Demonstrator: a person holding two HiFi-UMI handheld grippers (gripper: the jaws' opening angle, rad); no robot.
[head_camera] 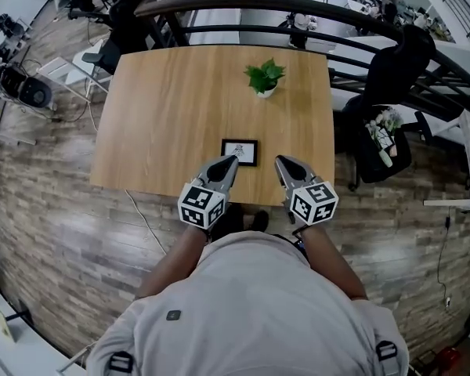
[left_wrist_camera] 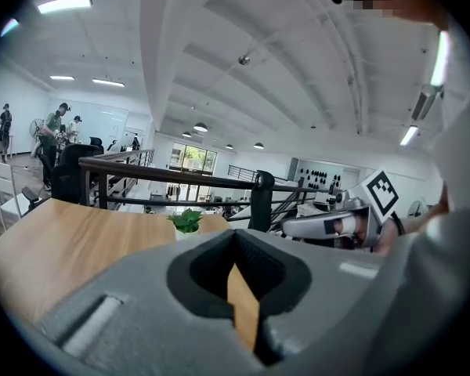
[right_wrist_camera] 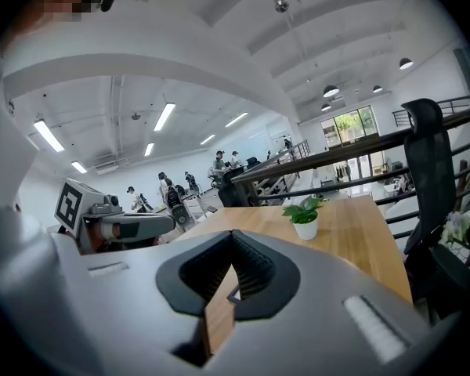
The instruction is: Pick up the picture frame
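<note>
- A small black-framed rectangular picture frame (head_camera: 240, 152) is seen lying flat on the light wooden worktop (head_camera: 164, 108), near its front edge.
- The left gripper (head_camera: 233, 160) is held at the frame's left edge, its fingers (left_wrist_camera: 133, 296) pressed fully together with nothing between them.
- The right gripper (head_camera: 281, 161) is held just beside the frame's right edge, likewise closed and empty.
- A small green plant in a white pot (head_camera: 264, 78) is set farther back.

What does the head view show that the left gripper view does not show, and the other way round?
Only the head view: the picture frame, lying flat near the front edge of the wooden table. Only the left gripper view: the ceiling lights and people standing far left. Both: the table, the potted plant, the railing and the right hand-held gripper.
</note>
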